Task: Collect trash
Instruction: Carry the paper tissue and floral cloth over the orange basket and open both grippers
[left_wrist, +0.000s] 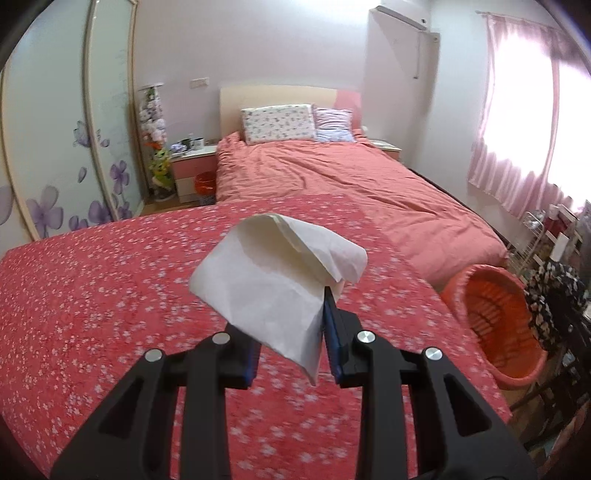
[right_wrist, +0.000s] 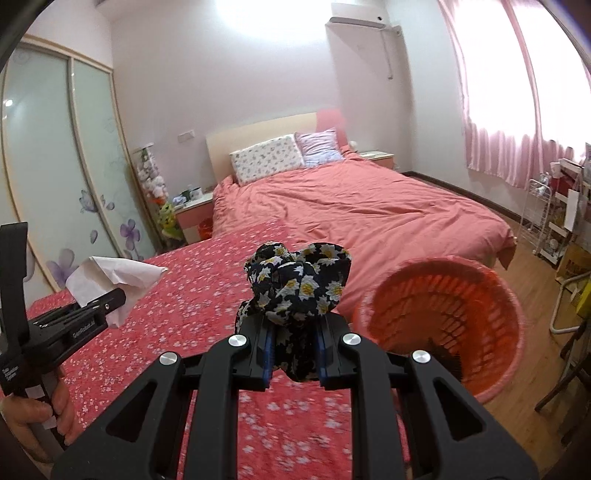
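Pink walls and a pink curtain over a bright window close in a bedroom, with a wall air conditioner high up and frosted sliding wardrobe doors printed with purple flowers along the left side. Nearest the cameras lies a red spread dotted with small white blossoms, and both grippers are held above it; beyond it a bed under a plain salmon duvet runs back to a pale headboard, where a floral pillow sits beside a striped one. A pink-and-white nightstand with mugs on top stands left of the bed, with a small orange bin at its foot. On the wood floor just right of the red spread stands an orange slatted basket, its mouth open toward the cameras, and a white wire rack of clutter stands near the window. The left gripper has its jaws pressed onto a crumpled white tissue, lifted clear of the spread. The right gripper is clamped around a wad of black fabric with white daisies, raised above the spread just left of the basket
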